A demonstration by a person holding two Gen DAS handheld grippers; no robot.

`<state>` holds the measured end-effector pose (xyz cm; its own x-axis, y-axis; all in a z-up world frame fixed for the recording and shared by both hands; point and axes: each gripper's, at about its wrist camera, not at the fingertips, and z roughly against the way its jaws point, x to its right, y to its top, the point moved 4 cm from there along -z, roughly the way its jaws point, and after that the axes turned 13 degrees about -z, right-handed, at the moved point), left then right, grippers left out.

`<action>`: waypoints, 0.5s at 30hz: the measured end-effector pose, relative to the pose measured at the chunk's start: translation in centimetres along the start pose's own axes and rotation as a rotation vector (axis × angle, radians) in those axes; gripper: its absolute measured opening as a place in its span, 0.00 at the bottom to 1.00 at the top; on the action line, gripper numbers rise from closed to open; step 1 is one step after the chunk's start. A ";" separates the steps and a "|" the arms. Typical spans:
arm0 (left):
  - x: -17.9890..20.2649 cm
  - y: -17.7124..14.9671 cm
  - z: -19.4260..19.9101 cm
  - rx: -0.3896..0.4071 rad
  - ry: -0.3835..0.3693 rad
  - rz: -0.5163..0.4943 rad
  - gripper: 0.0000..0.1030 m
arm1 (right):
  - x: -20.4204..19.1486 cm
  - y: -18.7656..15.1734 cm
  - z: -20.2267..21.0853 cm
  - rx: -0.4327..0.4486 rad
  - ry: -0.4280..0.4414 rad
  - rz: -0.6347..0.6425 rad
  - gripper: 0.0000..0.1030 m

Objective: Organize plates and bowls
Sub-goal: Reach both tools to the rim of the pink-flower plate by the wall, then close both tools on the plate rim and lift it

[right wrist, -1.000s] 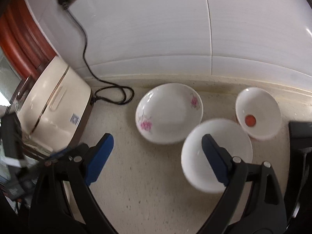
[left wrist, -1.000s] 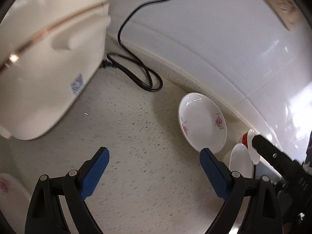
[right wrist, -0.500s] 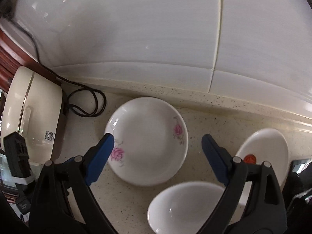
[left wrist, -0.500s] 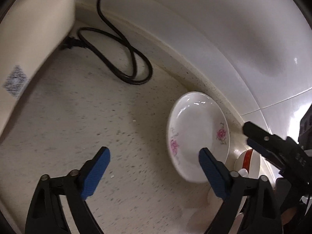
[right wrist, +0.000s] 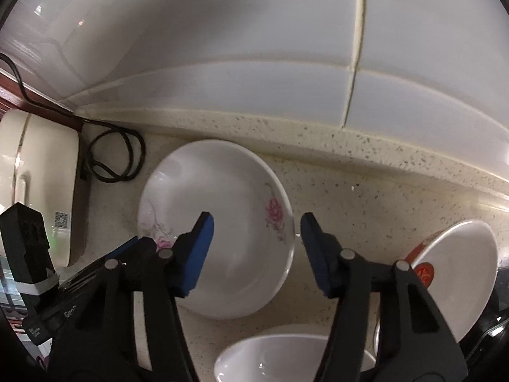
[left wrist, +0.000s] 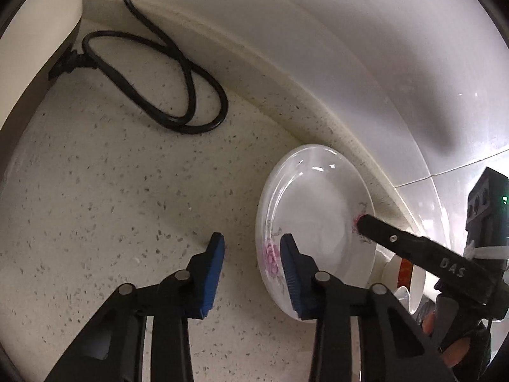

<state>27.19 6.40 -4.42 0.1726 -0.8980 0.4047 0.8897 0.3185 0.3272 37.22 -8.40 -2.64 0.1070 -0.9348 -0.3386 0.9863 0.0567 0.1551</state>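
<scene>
The right hand-held gripper (right wrist: 257,222) is pointing down at a white plate (right wrist: 222,191) with pink flowers. Its blue jaws have just been closing, one on each side of the plate's right rim, but not pressing on it. The plate is sitting on the speckled table (right wrist: 366,197). A white bowl (right wrist: 286,356) is lying below it. Another bowl (right wrist: 458,273) with a red mark is sitting at the right.

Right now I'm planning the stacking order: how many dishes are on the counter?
3: the floral plate near the backsplash, a plain white bowl in front of it, and a red-marked bowl at right. More may sit out of view.
</scene>
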 end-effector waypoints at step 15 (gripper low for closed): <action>2.8 1.7 -2.6 -0.009 -0.024 -0.023 0.24 | 0.2 -0.6 -2.7 -0.013 -0.048 0.007 0.26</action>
<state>30.24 3.66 -4.93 0.1418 -0.8975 0.4175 0.8973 0.2947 0.3287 37.03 -7.69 -5.26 0.1085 -0.9499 -0.2930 0.9871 0.0681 0.1449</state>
